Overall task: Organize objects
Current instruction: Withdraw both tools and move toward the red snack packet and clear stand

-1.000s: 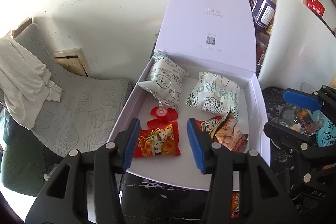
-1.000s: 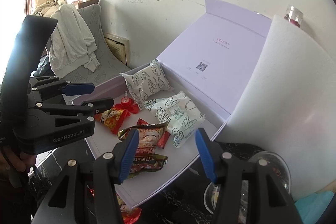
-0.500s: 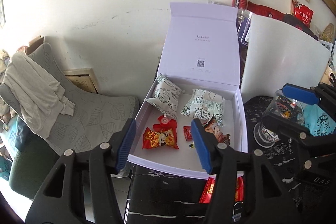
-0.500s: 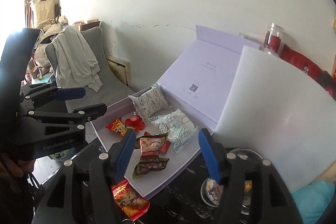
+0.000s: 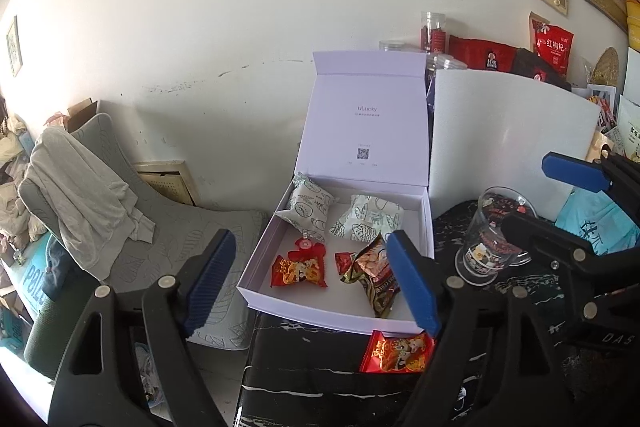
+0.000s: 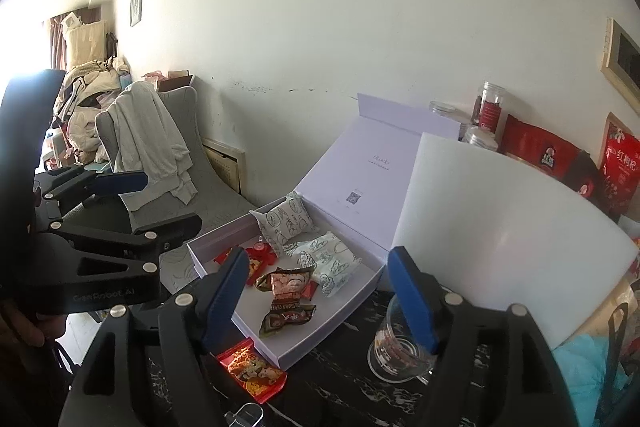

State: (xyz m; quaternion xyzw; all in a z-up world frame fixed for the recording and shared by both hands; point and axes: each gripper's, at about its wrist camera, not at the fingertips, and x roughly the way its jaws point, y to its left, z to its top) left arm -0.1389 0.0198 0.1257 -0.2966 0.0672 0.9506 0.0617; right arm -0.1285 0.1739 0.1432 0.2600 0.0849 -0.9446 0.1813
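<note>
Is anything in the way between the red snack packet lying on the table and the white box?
Only the box's own low front wall. The red packet lies just outside it on the dark table, so it must be lifted over. Nothing else sits between them.

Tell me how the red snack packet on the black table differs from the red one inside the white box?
The red packet on the table lies outside the white box, against its front wall; the red packet in the box lies on the box floor. The table packet is partly hidden behind the left claw; the boxed one shows whole. Both are red with yellow cartoon print.
</note>
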